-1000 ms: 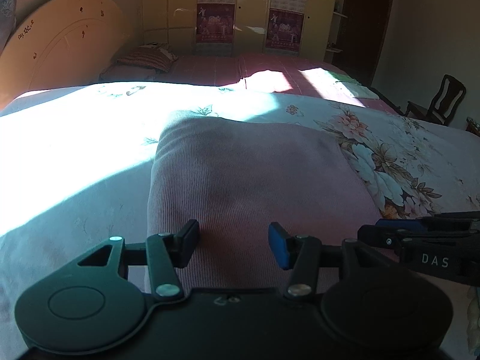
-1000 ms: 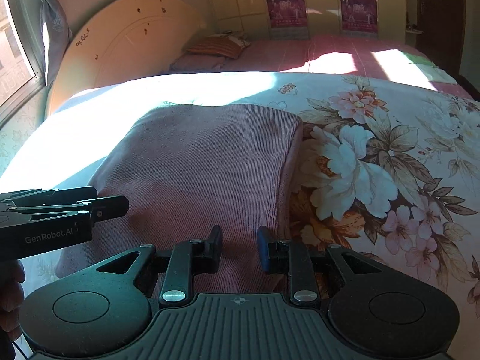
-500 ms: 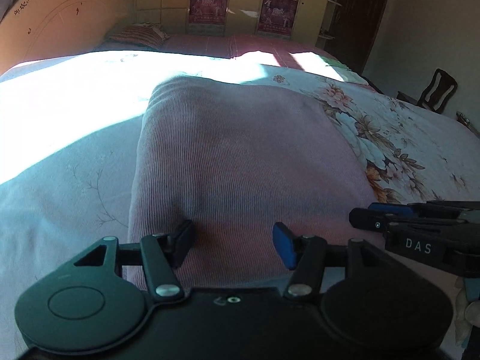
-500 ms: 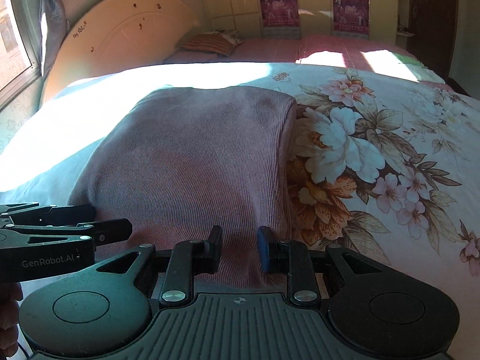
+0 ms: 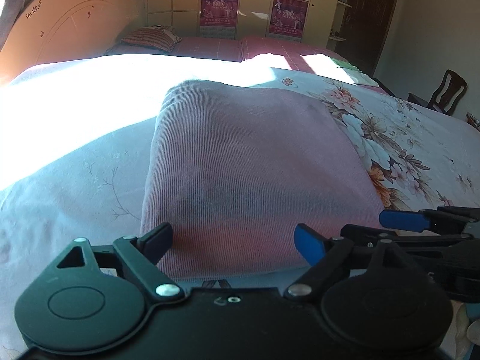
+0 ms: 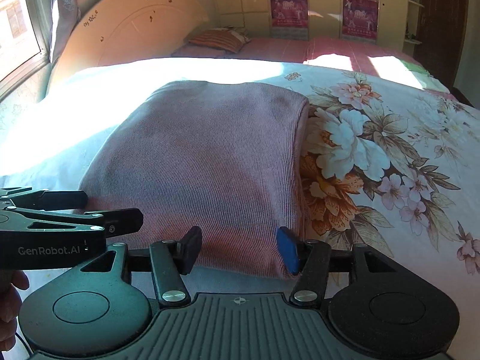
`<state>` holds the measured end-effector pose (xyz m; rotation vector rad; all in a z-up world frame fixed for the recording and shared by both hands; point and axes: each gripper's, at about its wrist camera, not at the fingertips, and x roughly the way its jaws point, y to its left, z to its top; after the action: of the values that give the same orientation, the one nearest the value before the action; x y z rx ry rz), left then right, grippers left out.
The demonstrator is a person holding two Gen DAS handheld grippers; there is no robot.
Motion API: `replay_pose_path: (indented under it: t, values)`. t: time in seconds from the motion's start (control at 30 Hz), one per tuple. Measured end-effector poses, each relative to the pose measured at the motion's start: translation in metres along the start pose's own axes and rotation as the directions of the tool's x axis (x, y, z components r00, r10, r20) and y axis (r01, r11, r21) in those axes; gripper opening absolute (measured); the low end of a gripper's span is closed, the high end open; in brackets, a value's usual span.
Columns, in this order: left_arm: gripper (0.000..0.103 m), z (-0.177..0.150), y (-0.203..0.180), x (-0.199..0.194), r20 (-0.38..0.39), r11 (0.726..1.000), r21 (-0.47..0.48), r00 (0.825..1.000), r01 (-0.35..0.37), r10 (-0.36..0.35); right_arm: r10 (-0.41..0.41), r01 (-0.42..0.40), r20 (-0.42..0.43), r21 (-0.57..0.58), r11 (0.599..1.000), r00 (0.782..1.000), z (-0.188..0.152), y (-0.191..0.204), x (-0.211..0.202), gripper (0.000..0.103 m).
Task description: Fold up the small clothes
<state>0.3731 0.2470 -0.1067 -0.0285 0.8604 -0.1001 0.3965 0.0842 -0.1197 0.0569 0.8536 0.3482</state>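
Left wrist view shows the pink ribbed garment (image 5: 249,165) lying folded into a thick, roughly square pad on the bed (image 5: 75,174), filling the middle of the frame, its near edge at six o'clock just ahead of the left gripper (image 5: 232,240). The knit is smooth on top, with a rounded fold along its left side and a faint darker patch near the centre. The left gripper's jaws have just been opening and stand wide apart, straddling the near edge of the cloth without pinching it. From the right wrist view the same garment (image 6: 207,162) sits at twelve o'clock of the right gripper (image 6: 240,246), whose jaws have also just been opening; they stand apart over the near right corner, pads clear of the fabric. The left gripper (image 6: 114,210) reaches in at nine o'clock. Beside the garment at three o'clock spreads the floral sheet (image 6: 375,156). Further off at twelve o'clock lie a striped pillow (image 6: 219,39) and wall posters (image 6: 324,9); a headboard (image 6: 129,30) stands at eleven, a chair (image 5: 447,91) at two.
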Motion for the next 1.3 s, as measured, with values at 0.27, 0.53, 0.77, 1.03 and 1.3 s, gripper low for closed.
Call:
replay_pose_path:
  t: [0.27,0.53,0.77,1.03,1.3]
  values:
    - [0.102,-0.003,-0.001,-0.017,-0.029,0.997,-0.066,0.999,-0.044,0.042,0.032,-0.031,-0.017,0.074,0.997,0.999,-0.01,-0.012,-0.022,0.057]
    - [0.102,-0.016,-0.027,-0.058,-0.015,0.991,0.041,0.992,-0.124,0.125,0.092,-0.09,-0.01,0.131,0.987,0.996,-0.025,-0.025,-0.069,0.075]
    - [0.102,-0.033,-0.052,-0.14,0.089,0.993,-0.01,0.989,-0.114,0.114,0.197,-0.197,0.008,0.107,0.975,0.98,-0.054,-0.025,-0.134,0.092]
    - [0.1,-0.075,-0.095,-0.222,0.197,0.974,0.025,0.956,-0.227,0.218,0.276,-0.278,0.038,0.113,0.954,0.96,-0.099,-0.031,-0.226,0.103]
    - [0.102,-0.108,-0.115,-0.277,0.174,0.975,-0.035,0.96,-0.217,0.22,0.112,-0.113,0.091,0.014,0.993,0.99,-0.129,-0.011,-0.315,0.103]
